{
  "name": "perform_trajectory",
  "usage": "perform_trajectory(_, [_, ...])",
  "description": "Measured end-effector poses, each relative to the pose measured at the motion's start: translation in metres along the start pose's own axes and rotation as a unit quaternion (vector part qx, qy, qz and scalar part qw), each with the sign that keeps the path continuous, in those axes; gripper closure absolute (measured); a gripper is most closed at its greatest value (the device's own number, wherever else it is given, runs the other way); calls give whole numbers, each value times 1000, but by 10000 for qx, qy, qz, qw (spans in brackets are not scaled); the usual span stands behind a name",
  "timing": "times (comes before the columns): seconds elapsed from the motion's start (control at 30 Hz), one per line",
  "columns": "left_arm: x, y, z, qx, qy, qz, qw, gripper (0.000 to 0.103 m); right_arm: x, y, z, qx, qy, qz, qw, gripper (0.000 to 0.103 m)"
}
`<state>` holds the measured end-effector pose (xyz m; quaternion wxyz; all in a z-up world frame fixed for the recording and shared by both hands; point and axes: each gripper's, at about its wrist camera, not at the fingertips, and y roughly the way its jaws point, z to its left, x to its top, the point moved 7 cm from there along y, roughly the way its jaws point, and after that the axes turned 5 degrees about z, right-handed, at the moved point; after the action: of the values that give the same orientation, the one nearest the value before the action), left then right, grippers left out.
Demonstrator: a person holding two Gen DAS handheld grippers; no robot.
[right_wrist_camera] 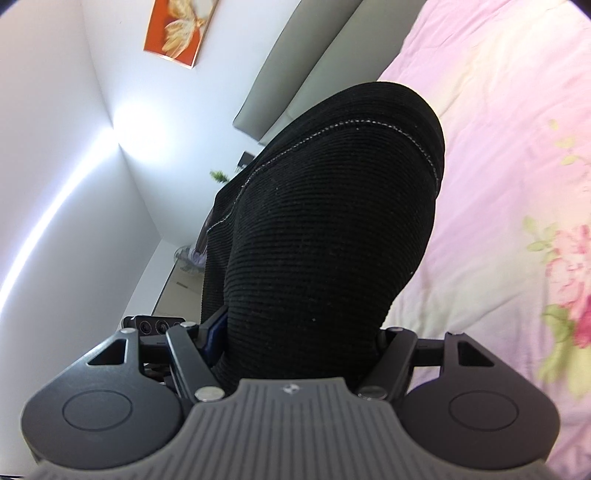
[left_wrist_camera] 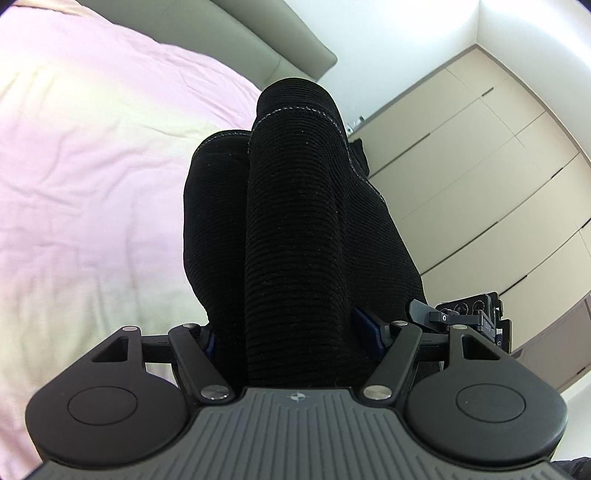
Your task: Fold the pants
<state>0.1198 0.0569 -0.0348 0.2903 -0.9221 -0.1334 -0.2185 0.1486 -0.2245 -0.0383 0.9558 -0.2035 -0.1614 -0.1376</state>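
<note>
The black ribbed pants (left_wrist_camera: pixel 291 221) hung bunched between both grippers, lifted clear of the bed (left_wrist_camera: pixel 81 177); a pale stitched hem line ran across the top of each bunch. Your left gripper (left_wrist_camera: pixel 291 332) was clamped on a thick double roll of the fabric, its blue pads pressed against both sides. Your right gripper (right_wrist_camera: pixel 295 332) held a second bunch of the same pants (right_wrist_camera: pixel 325 221) in the same manner, jaws part-way apart around the cloth. The pink sheet of the bed lay below, floral-printed toward the right edge in the right wrist view. A grey headboard (left_wrist_camera: pixel 280 40) stood at the far edge. Beige cabinets (left_wrist_camera: pixel 480 177) lined one wall; an orange picture (right_wrist_camera: pixel 181 29) hung on another.
</note>
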Motion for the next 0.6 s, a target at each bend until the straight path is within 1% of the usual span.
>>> perform_trajectory(0.13, [12,35,-5,-113,5,192,9998,24,3,-20,-13,-141,101,-86,9998,38])
perform_trajectory(0.2, [16,54,-7,-200,3,244,9995,24,11,-35,-23,-224,70,-70,9997,38])
perform_trajectory(0.37, [27,124,-16,-426,-8,387,9983,24,46,-89,-59,-485,-3,-133,9987,38])
perform_trajectory(0.5, [38,187,-23,-643,-80,576,9962,24,68,-125,-87,-790,10,-229,9966,38])
perform_trajectory(0.6, [49,232,-25,-721,-130,706,9948,24,87,-150,-114,-983,39,-278,9948,38])
